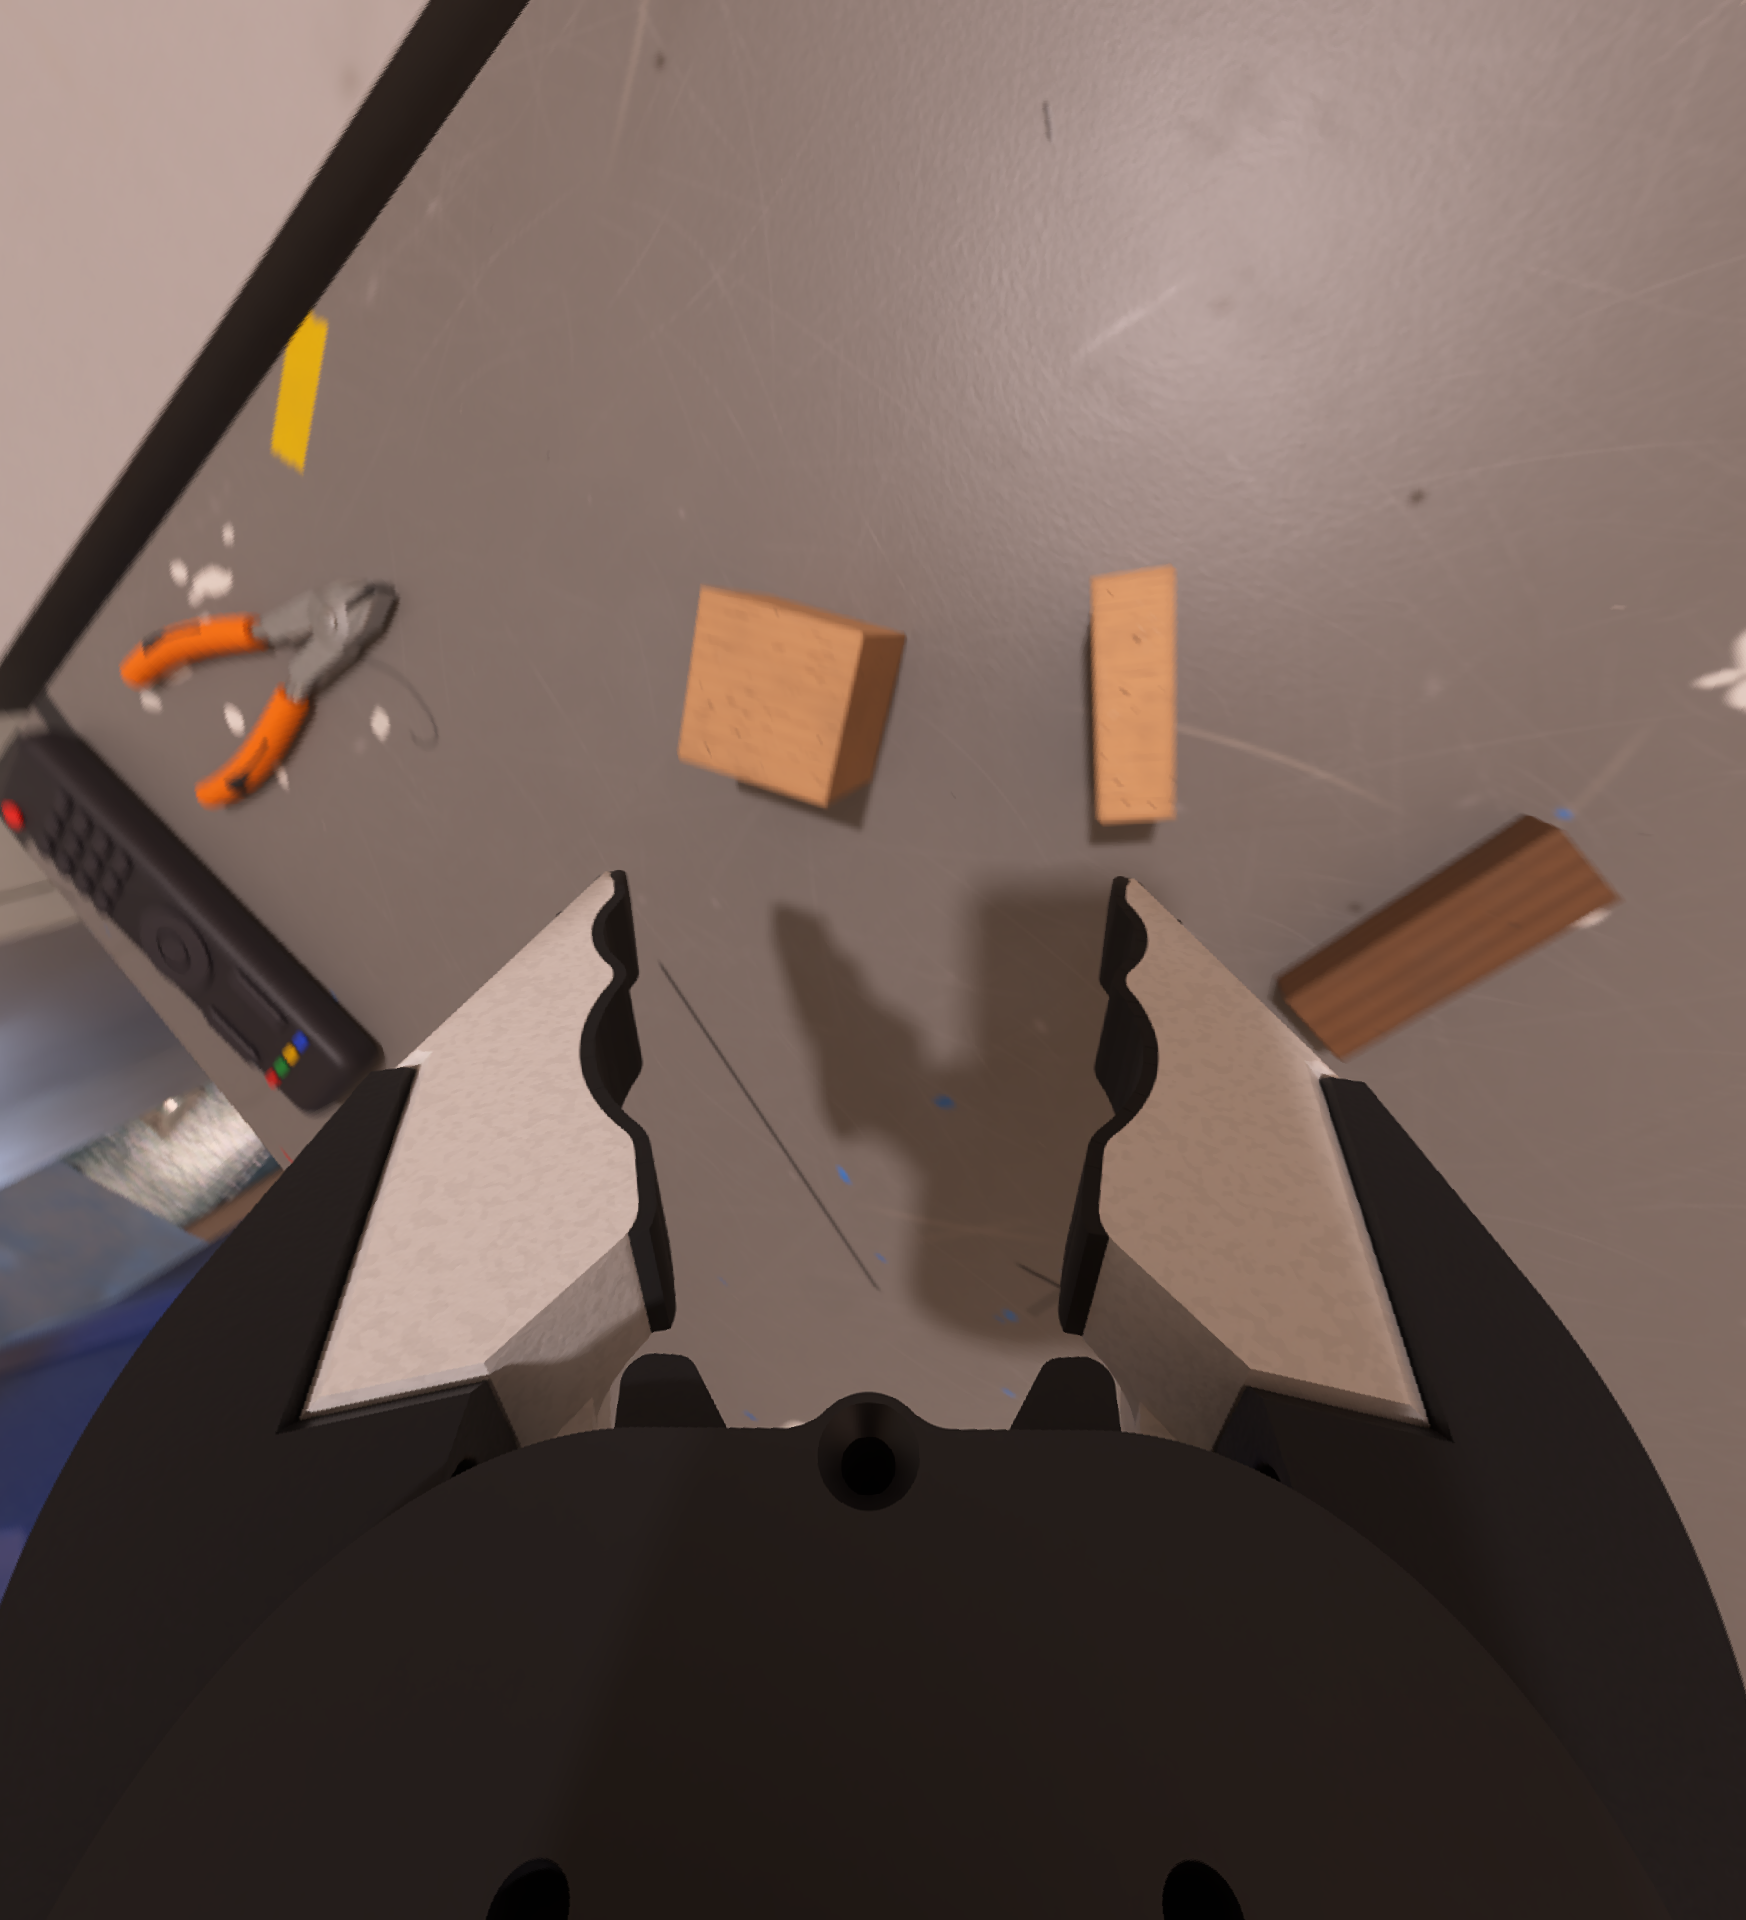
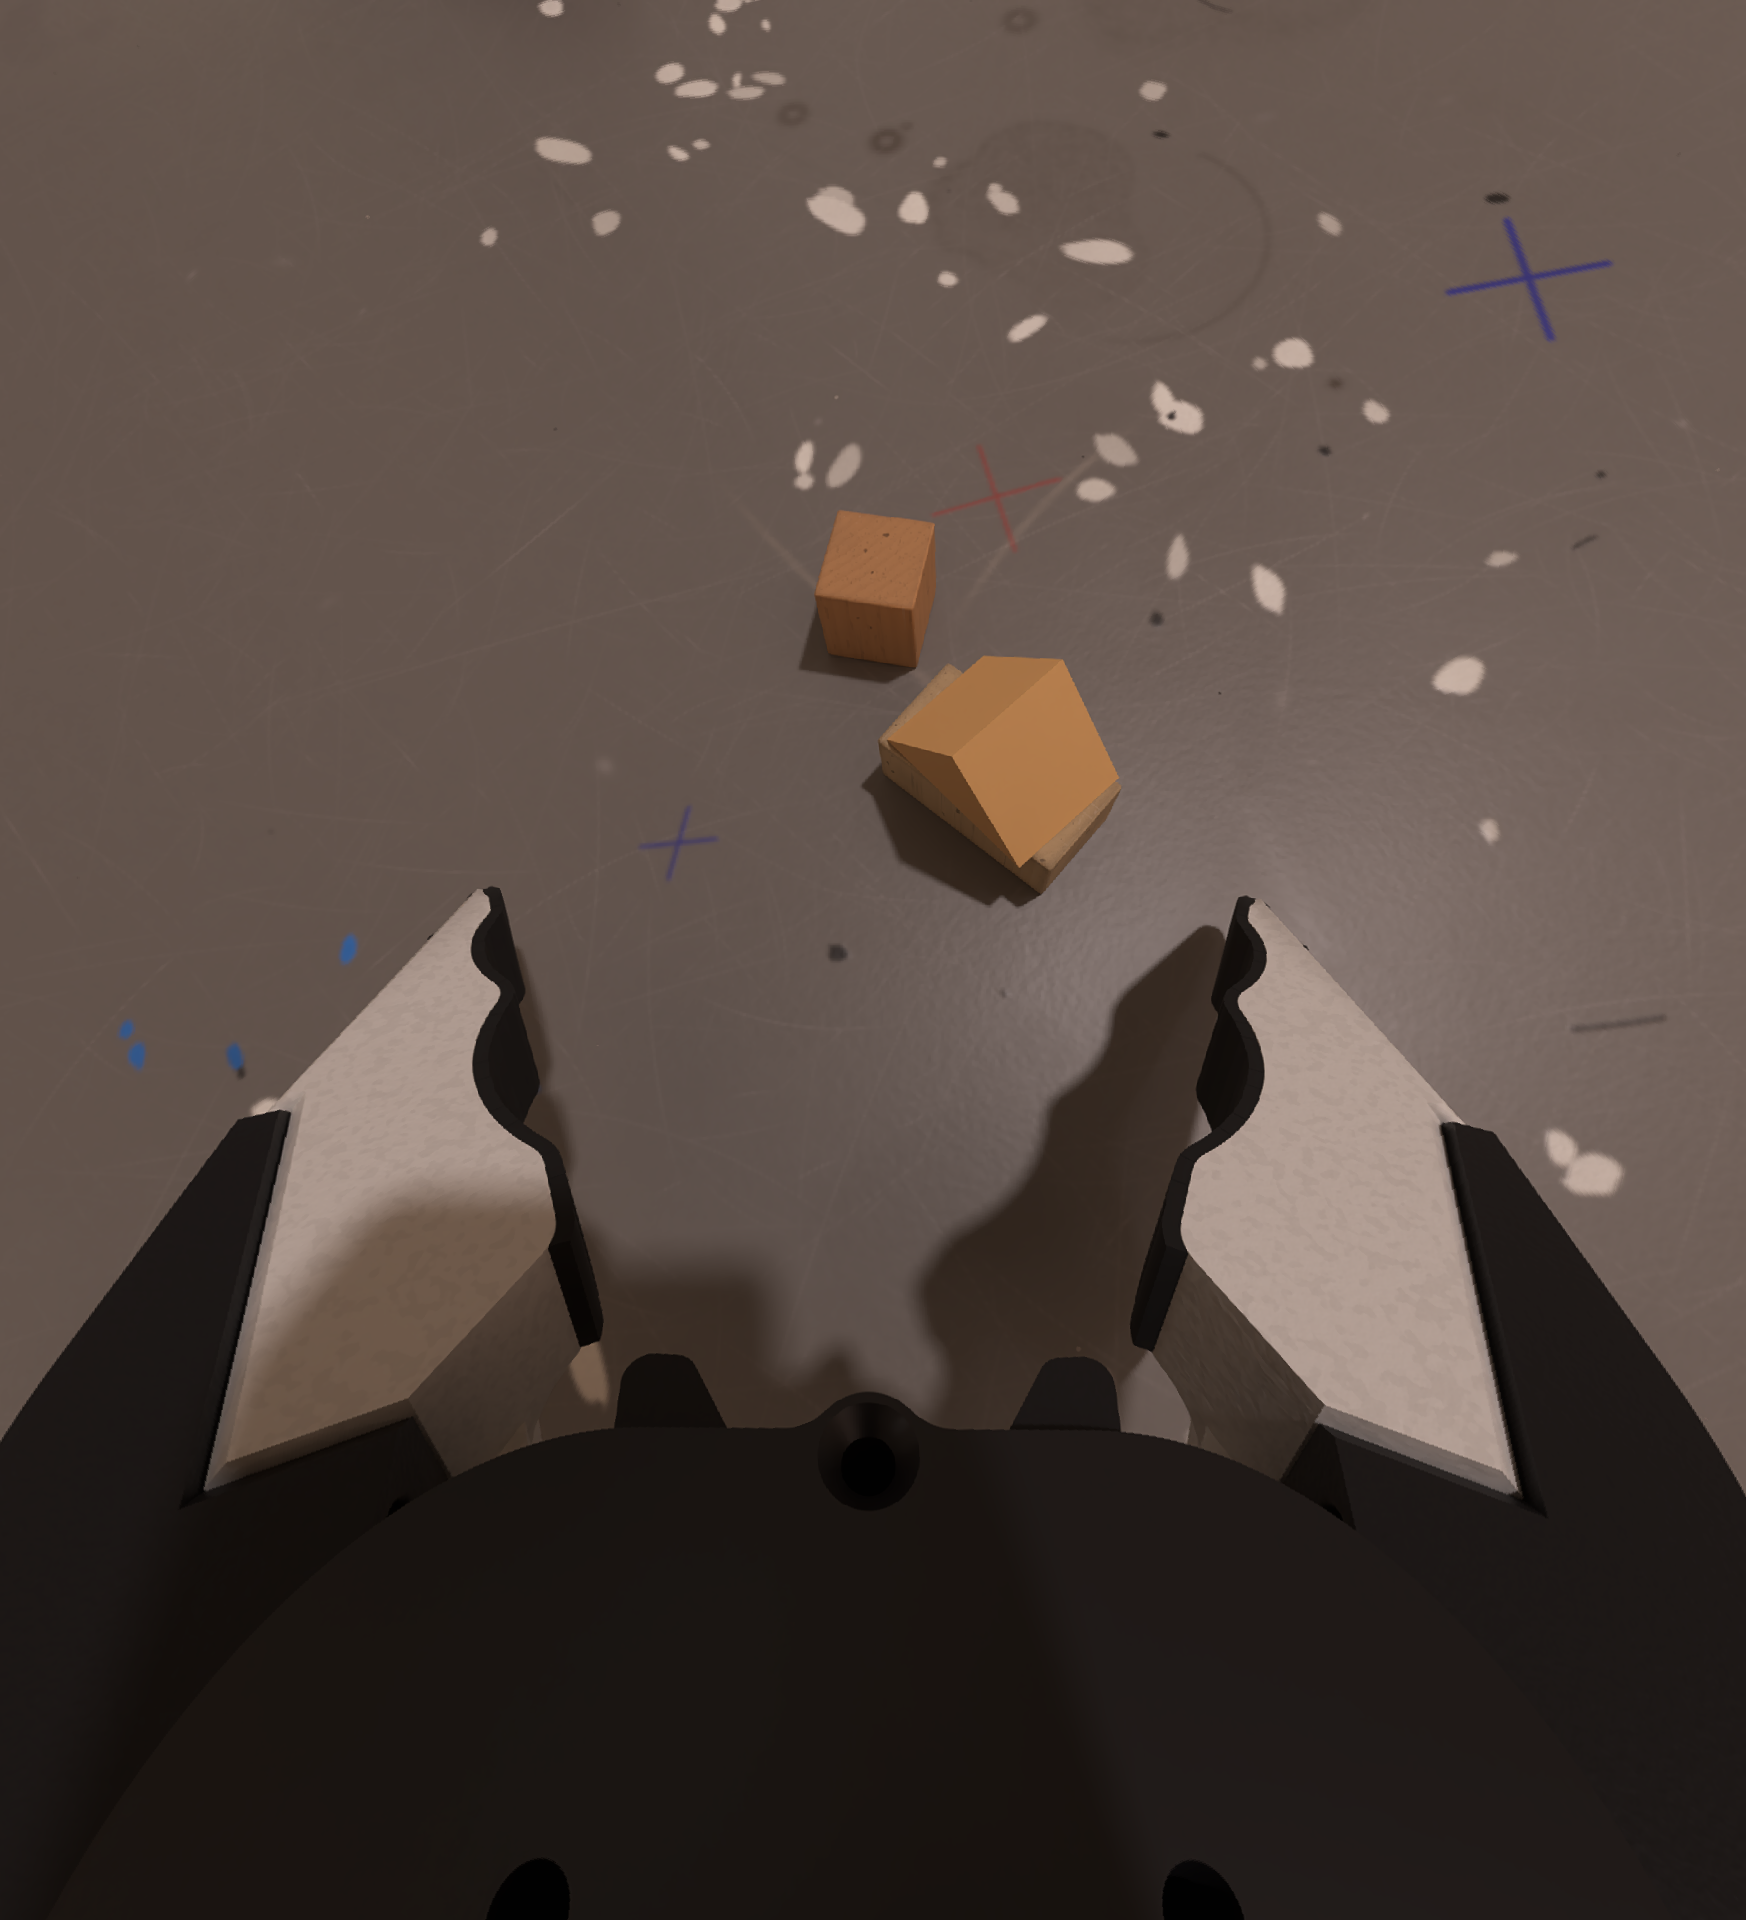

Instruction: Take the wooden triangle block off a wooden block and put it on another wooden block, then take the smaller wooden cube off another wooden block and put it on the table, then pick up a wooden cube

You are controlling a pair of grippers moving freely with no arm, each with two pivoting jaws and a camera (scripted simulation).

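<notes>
In the right wrist view, a wooden triangle block [image 2: 1014,764] lies on top of a paler flat wooden block [image 2: 1068,847], whose edges stick out beneath it. A small wooden cube [image 2: 874,587] stands on the grey table [image 2: 329,520] just beyond them. My right gripper [image 2: 869,909] is open and empty, above the table and short of the blocks. In the left wrist view, a flat square wooden block [image 1: 786,691], a narrow pale wooden block [image 1: 1134,696] and a dark brown wooden block [image 1: 1440,951] lie apart on the table. My left gripper [image 1: 869,894] is open and empty, short of them.
Orange-handled pliers [image 1: 266,675], a black remote control [image 1: 173,935] and a strip of yellow tape [image 1: 300,390] lie at the left near the table's black edge [image 1: 256,312]. White paint flecks and drawn crosses [image 2: 1529,275] mark the table.
</notes>
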